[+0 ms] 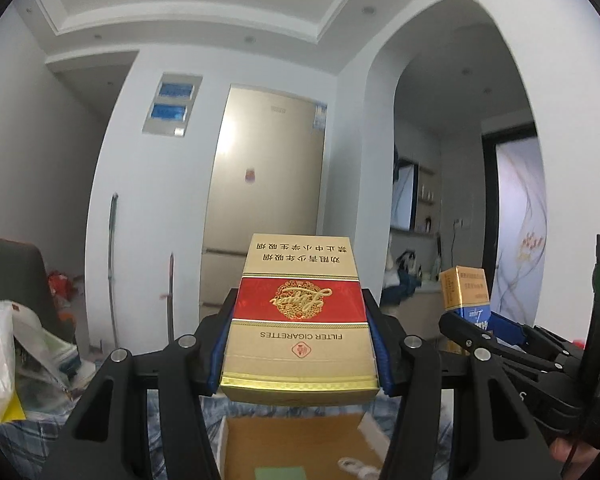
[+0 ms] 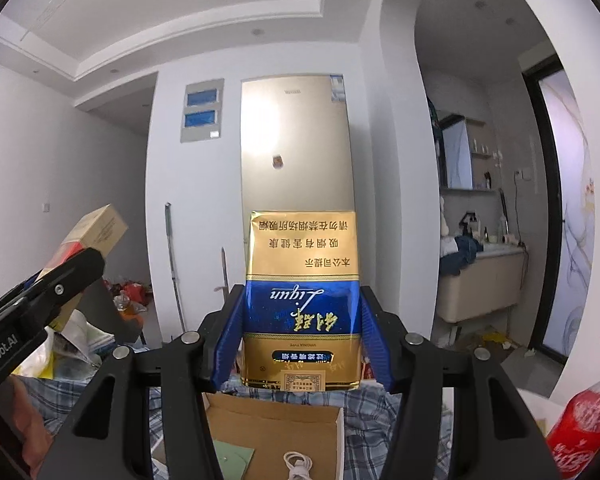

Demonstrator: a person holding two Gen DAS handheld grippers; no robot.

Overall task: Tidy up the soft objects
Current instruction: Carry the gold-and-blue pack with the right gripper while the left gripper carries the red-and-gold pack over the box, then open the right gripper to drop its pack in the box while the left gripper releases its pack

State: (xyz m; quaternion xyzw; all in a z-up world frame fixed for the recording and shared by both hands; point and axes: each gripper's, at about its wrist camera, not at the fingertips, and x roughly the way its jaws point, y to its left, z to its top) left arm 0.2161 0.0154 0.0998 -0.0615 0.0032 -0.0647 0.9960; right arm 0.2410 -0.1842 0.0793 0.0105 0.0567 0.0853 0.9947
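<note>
Grippers each clamp a cigarette pack, both raised above an open cardboard box (image 2: pixel 332 420). The left gripper (image 1: pixel 298 344) pinches a red pack (image 1: pixel 298 312) between its blue pads, print upside down; the right gripper (image 2: pixel 300 344) grips a blue pack (image 2: pixel 302 312) the same way. Inside the box lie a green card (image 2: pixel 232 456) and a coiled white cable (image 2: pixel 298 462). The box rests on a checked cloth (image 2: pixel 380 412). A cola bottle (image 2: pixel 580 416) stands at the right, and plastic bags (image 1: pixel 4 344) pile up at the left, before a dark chair (image 1: pixel 16 276). Farther off, two poles (image 1: pixel 112 256) lean on the wall beside a gold fridge (image 1: pixel 268 184). An archway at right opens onto a cluttered counter (image 2: pixel 480 272).
</note>
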